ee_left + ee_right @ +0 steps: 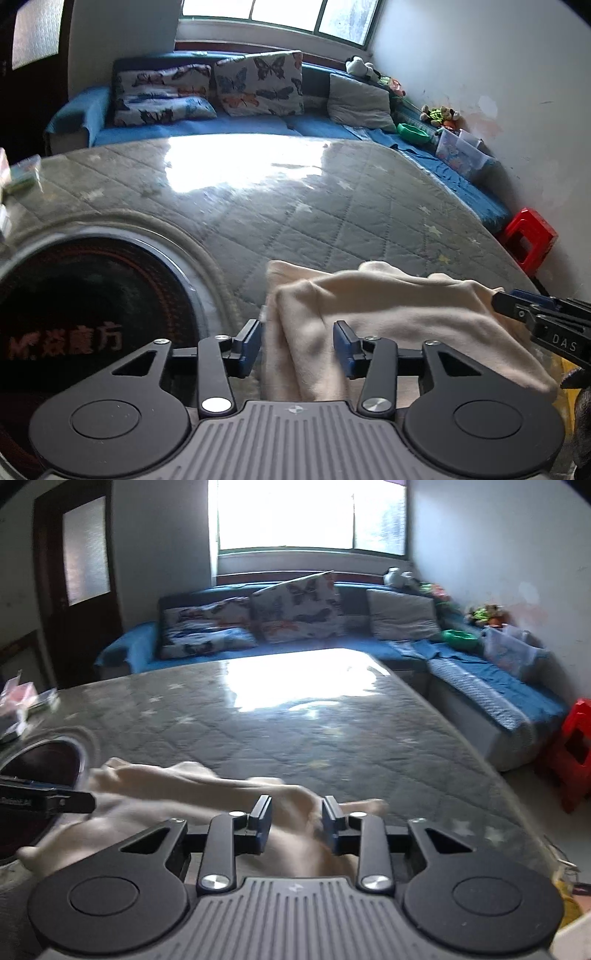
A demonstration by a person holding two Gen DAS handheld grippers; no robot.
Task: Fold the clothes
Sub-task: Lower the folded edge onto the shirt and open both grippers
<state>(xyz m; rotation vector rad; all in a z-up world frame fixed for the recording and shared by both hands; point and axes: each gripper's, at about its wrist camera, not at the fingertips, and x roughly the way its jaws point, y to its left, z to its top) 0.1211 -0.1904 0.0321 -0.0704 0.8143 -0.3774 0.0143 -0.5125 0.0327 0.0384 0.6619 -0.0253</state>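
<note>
A cream garment (pixel 388 310) lies bunched on the grey quilted table cover (pixel 295 206) at the near edge. My left gripper (pixel 297 345) is open, its blue pads on either side of the garment's left fold, not closed on it. The right gripper (pixel 532 317) enters the left wrist view at the garment's right edge. In the right wrist view the garment (pixel 184 786) spreads to the left, and my right gripper (pixel 297 823) is open over a ridge of the cloth. The left gripper's tip (pixel 55 799) shows at the left.
A round dark cooktop (pixel 85 317) is set into the table at the left. Small boxes (pixel 18 701) sit at the table's far left. A blue sofa with butterfly cushions (pixel 255 85) runs behind. A red stool (pixel 528 240) stands by the right wall.
</note>
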